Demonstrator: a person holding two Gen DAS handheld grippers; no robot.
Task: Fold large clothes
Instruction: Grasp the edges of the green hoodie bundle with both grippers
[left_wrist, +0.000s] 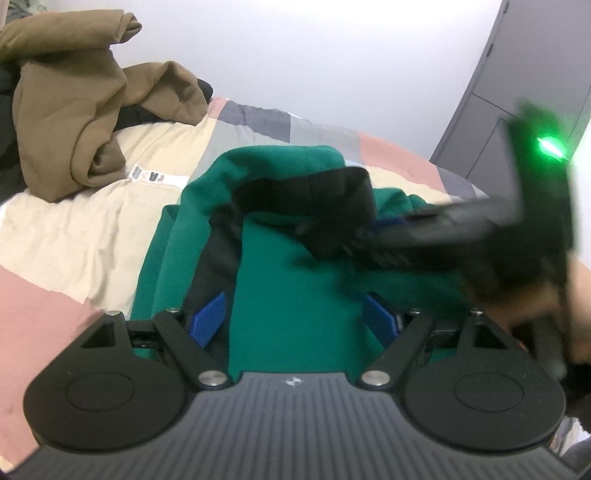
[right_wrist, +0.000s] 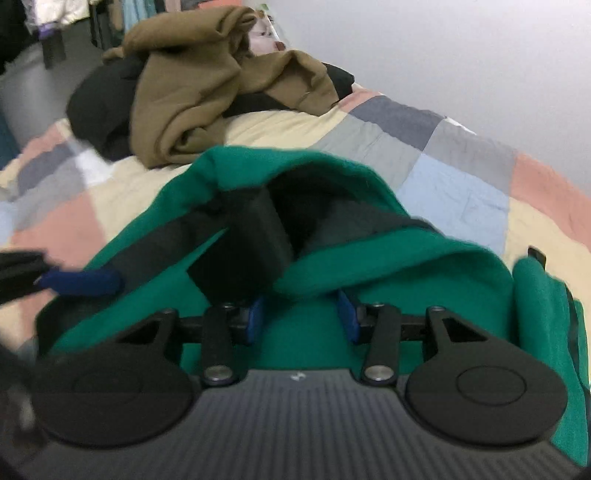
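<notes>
- A patchwork quilt (right_wrist: 436, 147) of pink, cream, grey and pale-blue squares covers the bed under everything.
- A large green fleece garment with black lining and a black cuff (left_wrist: 288, 277) lies spread on the quilt in front of both claws, with a fold of it raised in the middle.
- A crumpled tan-brown sweatshirt (right_wrist: 192, 99) sits heaped on a black garment (right_wrist: 99, 110) at the far end of the quilt, well apart from the green garment.
- The left gripper (left_wrist: 295, 319) hovers over the green cloth with its blue-padded jaws spread wide and holding nothing.
- The right gripper (right_wrist: 301, 319) has its blue pads partly closed; green fleece lies between and over them, but blur hides whether they pinch it.
- In the left wrist view, the right gripper reaches in from the right towards the black cuff, blurred.
</notes>
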